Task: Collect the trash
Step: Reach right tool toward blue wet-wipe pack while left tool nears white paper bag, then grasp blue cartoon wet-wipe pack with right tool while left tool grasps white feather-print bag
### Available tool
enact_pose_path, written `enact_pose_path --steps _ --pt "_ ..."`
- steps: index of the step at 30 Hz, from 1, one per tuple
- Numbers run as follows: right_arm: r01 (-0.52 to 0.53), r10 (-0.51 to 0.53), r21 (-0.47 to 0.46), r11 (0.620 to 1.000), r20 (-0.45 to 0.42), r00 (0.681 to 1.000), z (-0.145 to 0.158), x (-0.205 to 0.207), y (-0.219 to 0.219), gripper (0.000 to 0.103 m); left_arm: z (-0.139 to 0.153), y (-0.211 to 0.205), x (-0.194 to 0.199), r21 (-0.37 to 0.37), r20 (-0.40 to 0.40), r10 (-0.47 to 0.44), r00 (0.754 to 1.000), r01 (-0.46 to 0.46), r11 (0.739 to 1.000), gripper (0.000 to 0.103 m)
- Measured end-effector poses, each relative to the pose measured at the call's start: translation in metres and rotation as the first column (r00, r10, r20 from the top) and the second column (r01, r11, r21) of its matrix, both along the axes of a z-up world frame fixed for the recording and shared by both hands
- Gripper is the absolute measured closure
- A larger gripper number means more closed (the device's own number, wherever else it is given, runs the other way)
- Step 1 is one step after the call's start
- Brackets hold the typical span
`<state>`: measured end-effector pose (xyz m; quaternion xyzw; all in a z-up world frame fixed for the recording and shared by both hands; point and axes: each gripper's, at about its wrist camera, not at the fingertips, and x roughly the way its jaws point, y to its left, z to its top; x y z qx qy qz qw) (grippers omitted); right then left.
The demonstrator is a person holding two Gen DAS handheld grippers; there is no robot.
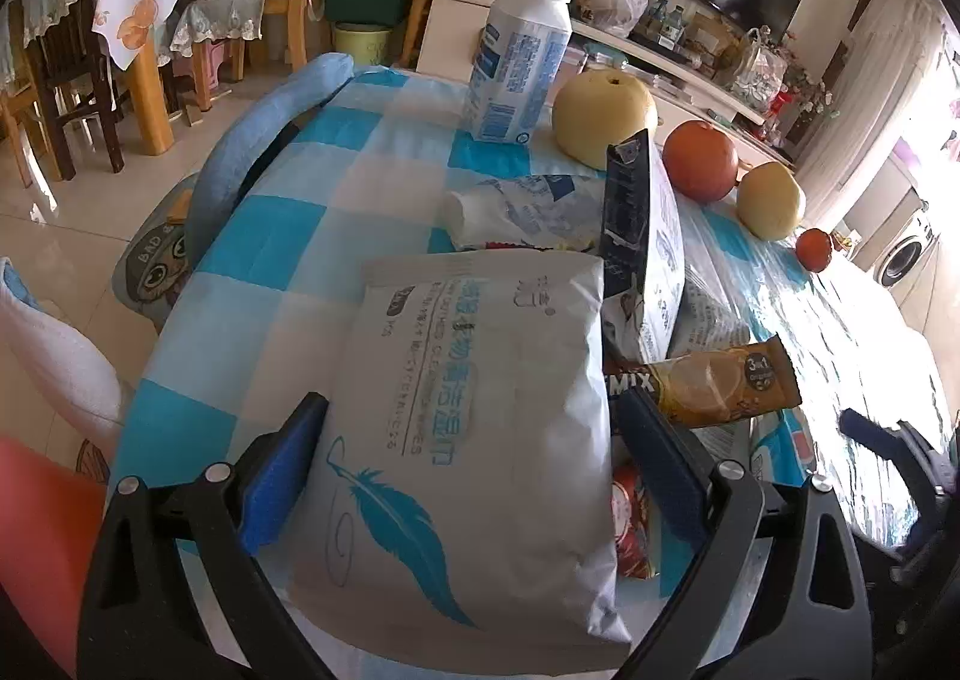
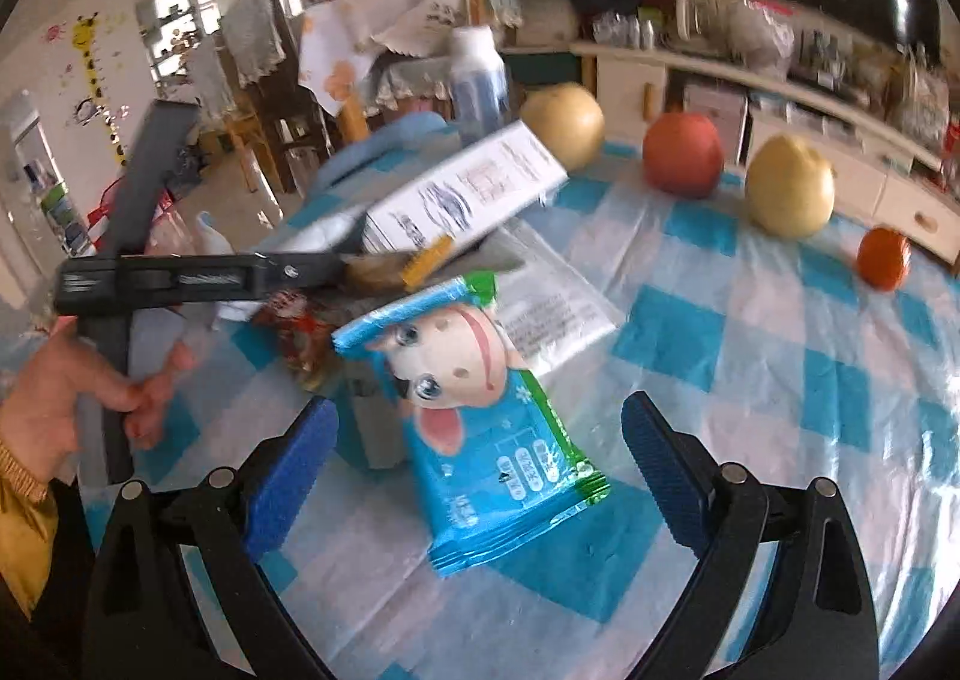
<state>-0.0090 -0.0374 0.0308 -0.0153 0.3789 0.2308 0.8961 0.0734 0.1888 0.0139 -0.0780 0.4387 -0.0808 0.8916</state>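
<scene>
The white wipes pack (image 1: 474,440) sits between the spread fingers of the left claw (image 1: 474,470), near the desk's (image 2: 750,380) close edge. The right claw (image 2: 480,470) gapes around a blue cow wrapper (image 2: 480,428). The coffee sachet (image 1: 714,386) and white box (image 2: 468,194) are not yet collected, so most work remains.

The brown sachet (image 1: 717,386) reads "MIX" and "3 in 1"; the cushion (image 1: 157,272) on the floor shows "BAD B".

Wipes pack (image 1: 480,428) hides the red wrapper (image 1: 630,524) beneath it.
</scene>
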Motion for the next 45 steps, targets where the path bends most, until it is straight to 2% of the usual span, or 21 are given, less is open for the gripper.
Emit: enact_pose_path --steps 3,8,10,18,23,27,36,45 --pt "-0.025 0.025 -0.032 0.999 -0.007 1.000 -0.009 0.007 0.008 0.008 -0.001 -0.001 0.000 0.009 -0.001 -0.002 1.000 0.002 1.000 0.007" --pt "-0.048 0.046 -0.033 0.998 -0.045 0.998 -0.020 0.016 0.017 0.009 -0.002 0.011 0.002 -0.084 -0.021 0.011 1.000 -0.012 0.996 0.007" --pt "-0.047 0.045 -0.028 0.999 -0.049 0.998 -0.021 0.015 0.017 0.022 -0.002 0.015 0.002 -0.116 -0.021 0.019 1.000 -0.022 0.993 0.007" --pt "-0.003 0.003 -0.003 1.000 -0.056 0.998 -0.021 0.016 0.009 0.036 -0.003 0.018 0.003 -0.154 -0.014 0.035 0.999 -0.037 0.987 0.007" --pt "0.018 -0.019 -0.007 1.000 -0.046 0.999 -0.020 0.011 0.009 0.044 -0.002 0.017 0.001 -0.115 -0.013 0.046 0.999 -0.047 0.992 0.016" --pt "0.043 -0.043 -0.018 0.999 -0.029 0.999 -0.018 0.007 0.007 0.050 -0.001 0.022 -0.002 -0.123 -0.016 0.059 0.998 -0.060 0.991 0.023" --pt "0.087 -0.088 -0.016 0.996 -0.015 0.996 -0.016 -0.001 0.001 0.054 0.001 0.028 -0.012 -0.141 -0.012 0.083 0.996 -0.084 0.986 0.025" --pt "0.154 -0.154 0.028 0.988 0.005 0.988 -0.012 -0.014 -0.012 0.058 0.015 0.030 -0.037 -0.119 0.056 0.089 0.995 -0.082 0.990 0.025"
